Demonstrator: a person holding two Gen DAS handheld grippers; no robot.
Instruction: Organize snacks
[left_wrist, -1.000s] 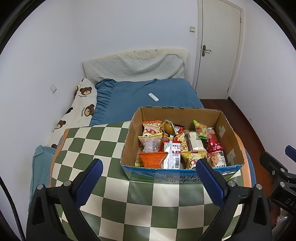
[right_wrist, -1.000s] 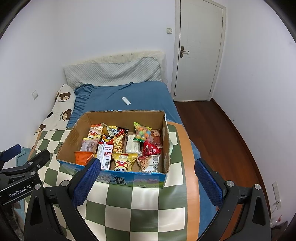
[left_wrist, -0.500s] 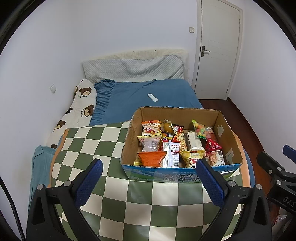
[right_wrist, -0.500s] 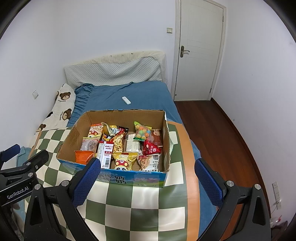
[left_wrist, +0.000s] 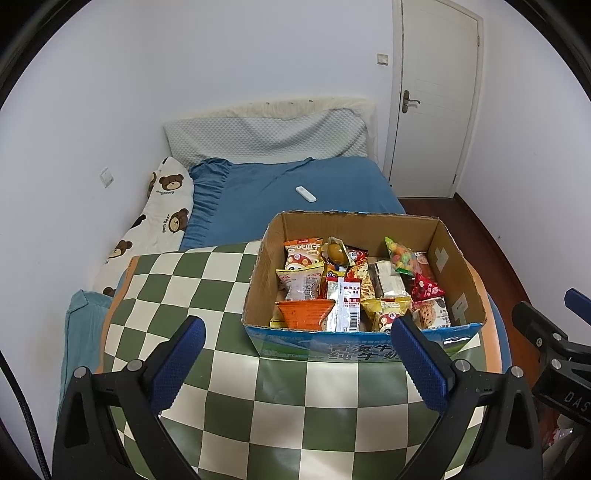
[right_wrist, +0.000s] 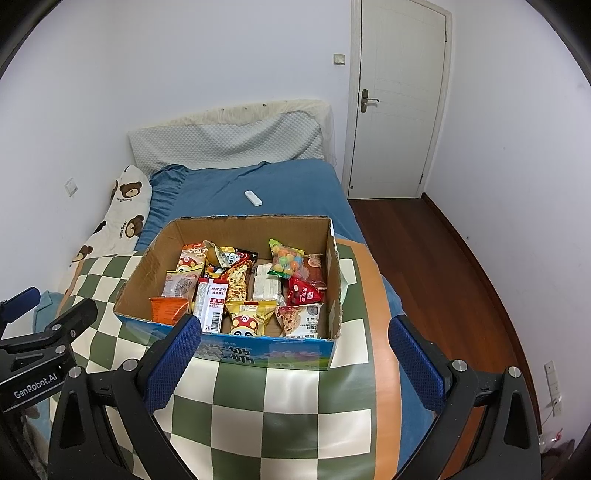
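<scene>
An open cardboard box (left_wrist: 458, 258) (right_wrist: 147, 266) stands on the green-and-white checkered cloth (left_wrist: 192, 280) (right_wrist: 273, 424). It is full of snack packets: an orange packet (left_wrist: 304, 314) (right_wrist: 168, 308) at the front left, a silver barcode packet (left_wrist: 345, 304) (right_wrist: 212, 308), a colourful candy bag (left_wrist: 400, 256) (right_wrist: 286, 262), a red packet (left_wrist: 424, 288) (right_wrist: 303, 291). My left gripper (left_wrist: 297, 362) is open and empty, just in front of the box. My right gripper (right_wrist: 295, 360) is open and empty, in front of the box's right half.
Behind the box lies a bed with a blue sheet (left_wrist: 280, 184), a white remote (left_wrist: 306, 194) (right_wrist: 253, 198), a grey pillow (left_wrist: 266, 136) and a bear-print pillow (left_wrist: 162, 218). A white door (right_wrist: 399, 96) and wood floor (right_wrist: 436, 266) are to the right.
Both views have pulled back and risen slightly, so the box sits a little higher in the frame. Nothing was grasped or moved.
</scene>
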